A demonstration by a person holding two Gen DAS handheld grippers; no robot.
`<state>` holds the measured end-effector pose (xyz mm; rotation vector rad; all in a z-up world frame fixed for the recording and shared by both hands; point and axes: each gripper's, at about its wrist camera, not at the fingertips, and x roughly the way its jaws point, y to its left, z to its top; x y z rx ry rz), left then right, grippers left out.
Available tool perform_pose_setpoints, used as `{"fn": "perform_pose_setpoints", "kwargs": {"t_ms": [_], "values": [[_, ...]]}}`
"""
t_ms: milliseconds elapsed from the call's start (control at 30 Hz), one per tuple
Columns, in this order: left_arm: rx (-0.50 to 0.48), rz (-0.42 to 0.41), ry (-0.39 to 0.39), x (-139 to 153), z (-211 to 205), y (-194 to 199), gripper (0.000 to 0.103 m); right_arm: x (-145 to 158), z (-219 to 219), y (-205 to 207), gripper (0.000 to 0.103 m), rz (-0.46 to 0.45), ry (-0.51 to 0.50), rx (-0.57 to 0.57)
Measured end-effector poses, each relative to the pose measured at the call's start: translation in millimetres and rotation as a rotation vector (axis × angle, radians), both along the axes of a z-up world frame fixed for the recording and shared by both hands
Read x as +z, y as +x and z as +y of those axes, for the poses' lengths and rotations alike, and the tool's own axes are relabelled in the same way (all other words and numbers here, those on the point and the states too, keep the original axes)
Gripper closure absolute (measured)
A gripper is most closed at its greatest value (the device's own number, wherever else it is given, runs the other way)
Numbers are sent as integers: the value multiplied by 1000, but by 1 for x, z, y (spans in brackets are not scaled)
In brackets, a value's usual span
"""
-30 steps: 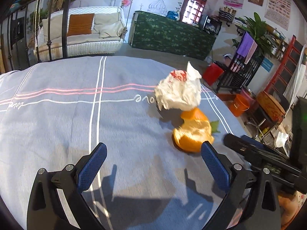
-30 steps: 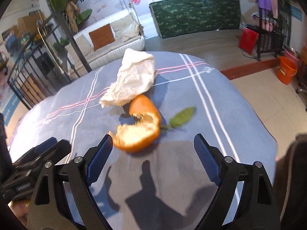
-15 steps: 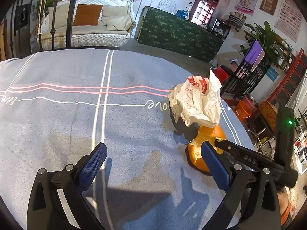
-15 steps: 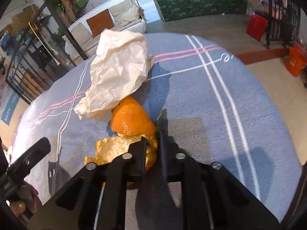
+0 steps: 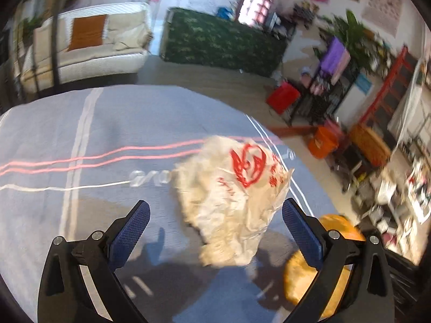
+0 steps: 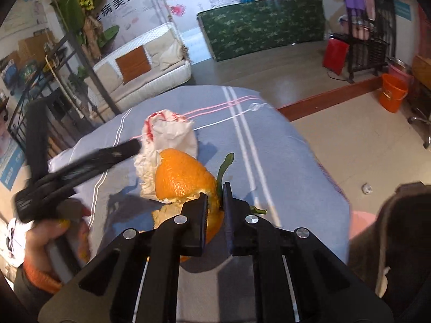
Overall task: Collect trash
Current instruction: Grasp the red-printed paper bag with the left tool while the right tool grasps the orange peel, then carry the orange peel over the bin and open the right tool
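While pinching orange peel [image 6: 183,180] in right gripper [image 6: 215,202] for collection, left gripper [image 5: 212,228] spread wide around crumpled wrapper [image 5: 231,199] beside peel.

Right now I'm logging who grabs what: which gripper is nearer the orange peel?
Right. The right gripper is shut on the orange peel. The left gripper is open, with the crumpled paper wrapper between its fingers and the peel beside its right finger.
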<state>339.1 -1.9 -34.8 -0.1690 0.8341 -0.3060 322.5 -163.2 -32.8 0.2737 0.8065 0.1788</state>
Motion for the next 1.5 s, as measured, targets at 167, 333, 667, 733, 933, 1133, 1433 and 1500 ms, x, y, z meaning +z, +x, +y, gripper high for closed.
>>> {"fn": "perform_pose_setpoints", "kwargs": {"t_ms": [167,333,667,733,933,1133,1433,1500], "values": [[-55,68,84,-22,-33,22,6,5,-26,-33,91,-15,7,-64],[-31,108,92,-32,-36,34,39,5,-35,-52,91,-18,3,-90],[-21,33,42,-14,-28,3,65,3,-42,-58,91,-38,22,-96],[-22,7,32,-7,-26,-10,66,3,-44,-62,91,-44,23,-99],[-37,-47,-10,10,-27,-47,66,3,-47,-74,91,-52,26,-115],[-55,-78,-52,20,-33,-81,66,6,-56,-90,91,-60,23,-136],[-125,-82,-107,26,-50,-117,66,6,-83,-126,91,-69,4,-192],[-143,-83,-113,27,-56,-122,66,7,-92,-135,91,-73,-2,-214]]}}
